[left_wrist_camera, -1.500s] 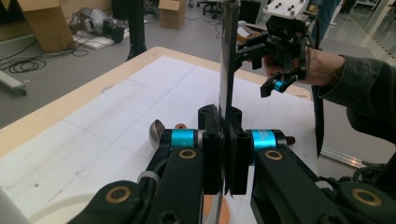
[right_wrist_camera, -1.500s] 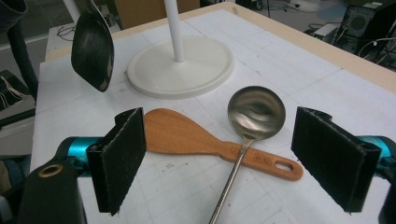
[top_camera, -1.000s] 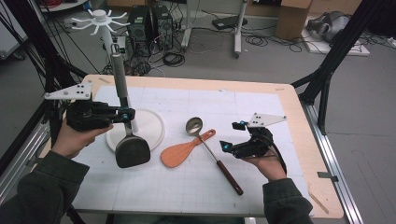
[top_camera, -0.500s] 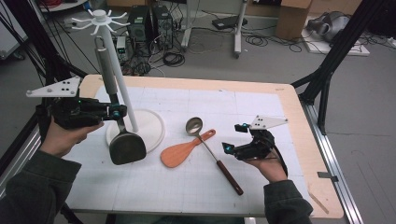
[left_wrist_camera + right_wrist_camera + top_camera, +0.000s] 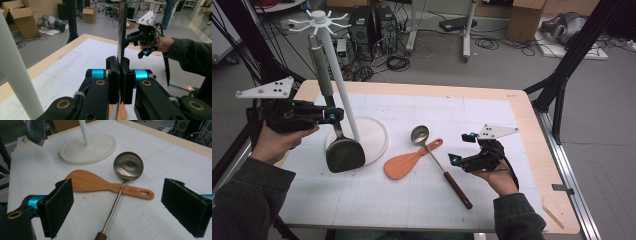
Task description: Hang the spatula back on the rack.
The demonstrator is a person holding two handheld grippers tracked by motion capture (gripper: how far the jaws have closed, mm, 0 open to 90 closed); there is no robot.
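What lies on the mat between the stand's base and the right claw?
The wooden paddle and the ladle, its shaft crossing over the paddle's handle, lie between the base and the right claw, as the high view shows.

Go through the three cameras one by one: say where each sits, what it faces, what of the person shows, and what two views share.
High view: above the person's side, looking forward and down on the table; both forearms show.
Left gripper view: rides the left gripper, facing the right gripper past the clamped spatula.
Right gripper view: rides the right gripper, facing the ladle and wooden rice paddle.
High and right gripper views share the ladle.
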